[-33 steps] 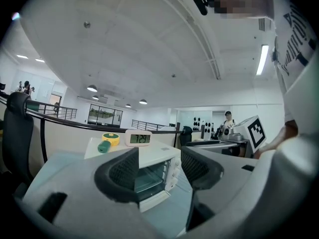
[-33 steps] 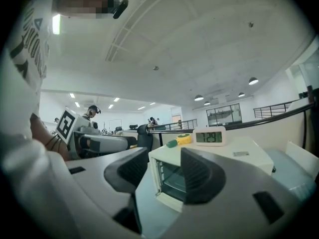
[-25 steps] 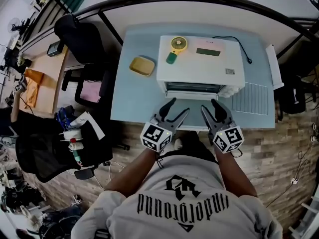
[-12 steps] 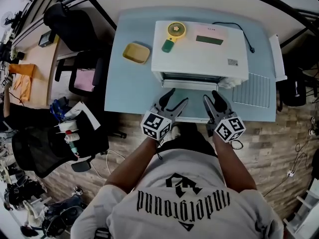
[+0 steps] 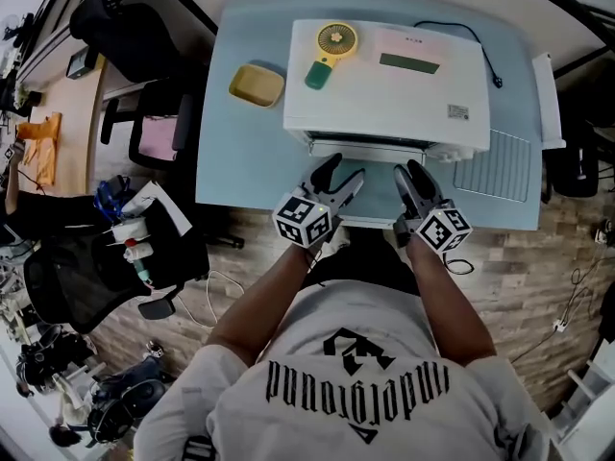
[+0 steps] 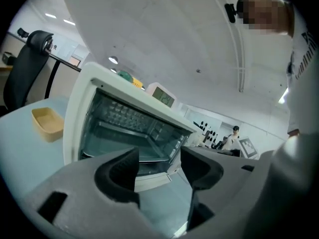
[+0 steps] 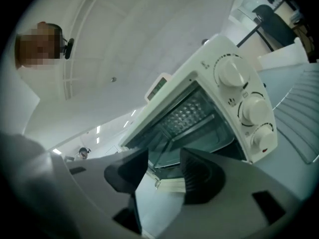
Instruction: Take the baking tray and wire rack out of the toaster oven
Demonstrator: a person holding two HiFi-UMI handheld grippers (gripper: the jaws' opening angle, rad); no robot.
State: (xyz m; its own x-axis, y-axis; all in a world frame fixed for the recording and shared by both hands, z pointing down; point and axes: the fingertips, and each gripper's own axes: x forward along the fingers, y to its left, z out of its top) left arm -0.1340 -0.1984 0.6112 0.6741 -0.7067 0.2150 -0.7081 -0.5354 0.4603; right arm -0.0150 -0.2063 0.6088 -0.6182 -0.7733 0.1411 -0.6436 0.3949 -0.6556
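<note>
Plainly, the toaster oven stands open on the table, and a flat metal shelf spans its cavity; whether it is tray or rack I cannot tell. Just before the oven's mouth, the left gripper and right gripper hover with jaws spread, pinching nothing. A yellow dish lies left of the oven, a small fan on its top, and a ribbed grid at its right.

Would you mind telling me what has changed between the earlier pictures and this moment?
The left gripper and the right gripper have come down and edged closer to the open front of the toaster oven, each rolling a little. Nothing was taken hold of or let go: both pairs of jaws stand apart and empty. The toaster oven, yellow dish and handheld fan stayed put.
</note>
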